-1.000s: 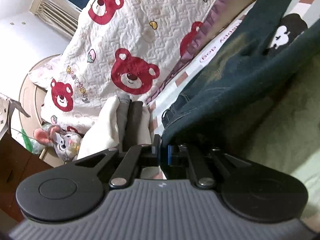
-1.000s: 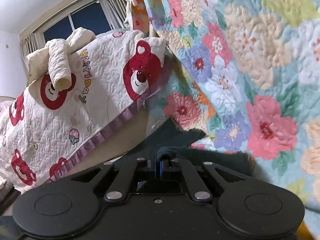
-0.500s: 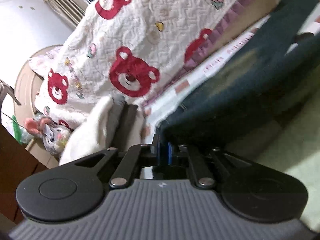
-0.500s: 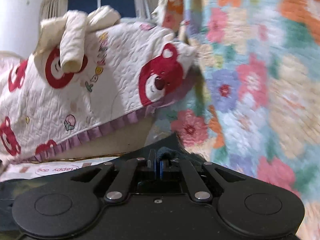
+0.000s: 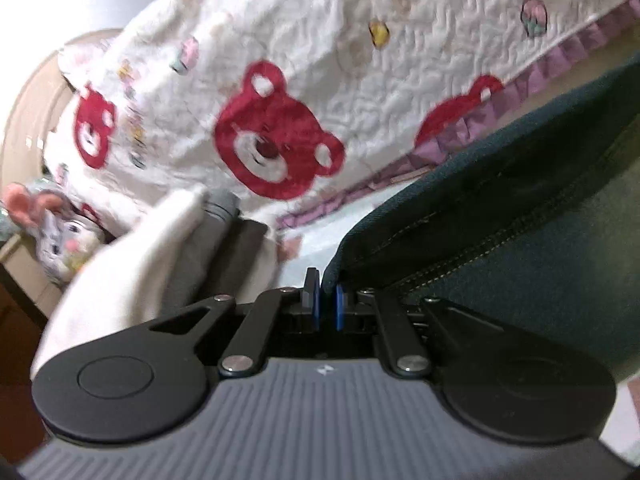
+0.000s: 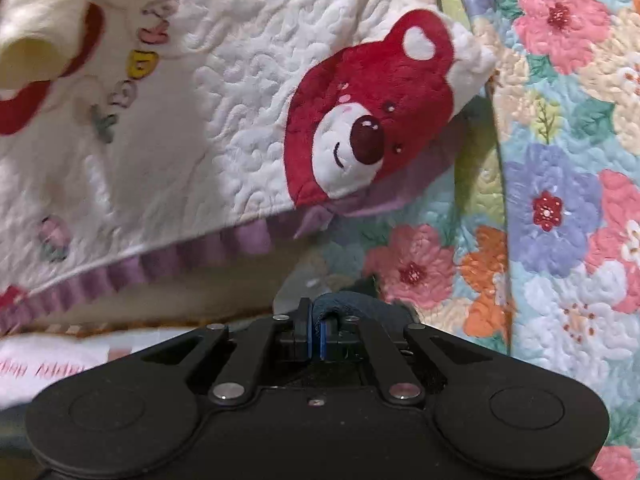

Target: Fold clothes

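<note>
Pinching the dark jeans (image 5: 520, 216) at a stitched edge, the left gripper (image 5: 328, 300) has its jaws nearly closed; the right gripper (image 6: 318, 330) clamps another bunched fold (image 6: 352, 306), before the bear quilt (image 6: 240, 120).

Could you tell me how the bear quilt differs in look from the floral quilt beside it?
The bear quilt has a white ground with scattered red bear faces; the floral quilt is covered edge to edge in pink, purple and orange flowers on pale blue-green. The bear quilt ends in a purple ruffled trim, while no trim shows on the floral quilt. The bear quilt carries stitched coloured letters; the floral quilt shows none. Both have a puffy, quilted surface.
</note>
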`<state>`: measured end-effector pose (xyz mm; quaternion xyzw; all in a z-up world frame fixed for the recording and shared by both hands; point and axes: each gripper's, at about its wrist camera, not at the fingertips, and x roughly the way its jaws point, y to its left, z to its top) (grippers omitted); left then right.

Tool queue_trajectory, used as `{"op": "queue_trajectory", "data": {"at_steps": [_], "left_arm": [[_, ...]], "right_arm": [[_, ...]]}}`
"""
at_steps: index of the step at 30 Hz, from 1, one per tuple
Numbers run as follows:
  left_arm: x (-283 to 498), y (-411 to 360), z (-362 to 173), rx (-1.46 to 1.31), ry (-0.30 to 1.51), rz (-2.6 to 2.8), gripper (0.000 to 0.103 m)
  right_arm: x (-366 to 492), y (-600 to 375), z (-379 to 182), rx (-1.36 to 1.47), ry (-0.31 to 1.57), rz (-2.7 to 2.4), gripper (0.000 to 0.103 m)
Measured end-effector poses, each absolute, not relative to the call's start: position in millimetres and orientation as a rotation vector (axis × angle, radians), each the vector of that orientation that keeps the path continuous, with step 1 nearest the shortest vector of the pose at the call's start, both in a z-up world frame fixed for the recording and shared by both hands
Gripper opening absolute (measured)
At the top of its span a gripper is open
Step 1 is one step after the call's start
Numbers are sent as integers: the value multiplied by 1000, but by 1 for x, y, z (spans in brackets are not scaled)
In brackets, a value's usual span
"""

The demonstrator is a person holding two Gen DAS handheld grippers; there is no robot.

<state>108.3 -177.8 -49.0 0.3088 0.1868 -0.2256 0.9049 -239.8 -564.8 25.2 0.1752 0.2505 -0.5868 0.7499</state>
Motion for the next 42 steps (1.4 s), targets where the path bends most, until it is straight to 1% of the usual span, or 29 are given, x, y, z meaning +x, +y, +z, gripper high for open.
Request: {"op": "queue_trajectory", "data": {"at_steps": [2,4,7,10,12,15,17,20,25,32,42], "left_arm": [[121,-184,-63,633,418,-470,8],[132,-188,-75,619,452,-473,8],[142,-188,-80,560,493,-488,8],[139,-181,-73,496,482,-494,8],[127,-171,-65,456,460,-491,8],[99,-157,-53,498,385,-489,8],[88,-148,-45,501,359,-501,8],[82,-141,-37,446,367,-527,8],[80,-146,-32,442,354,-541,8],[118,-167,-52,456,469,-560,8],[181,-207,-87,512,629,-574,9]], "right_arm": [[-222,-572,18,398,559,-1301,3],[-206,-576,10,345,600,-1298,3],[-192,-579,2,272,649,-1295,3],[-194,-582,2,248,661,-1296,3],[-201,-579,8,242,638,-1301,3],[-230,-558,12,306,516,-1308,3],[-250,-542,8,320,471,-1321,3],[-270,-529,1,289,478,-1345,3],[-264,-547,-8,255,583,-1315,3],[-244,-583,-23,211,747,-1252,3],[-157,-673,-84,254,836,-1283,3]]}}
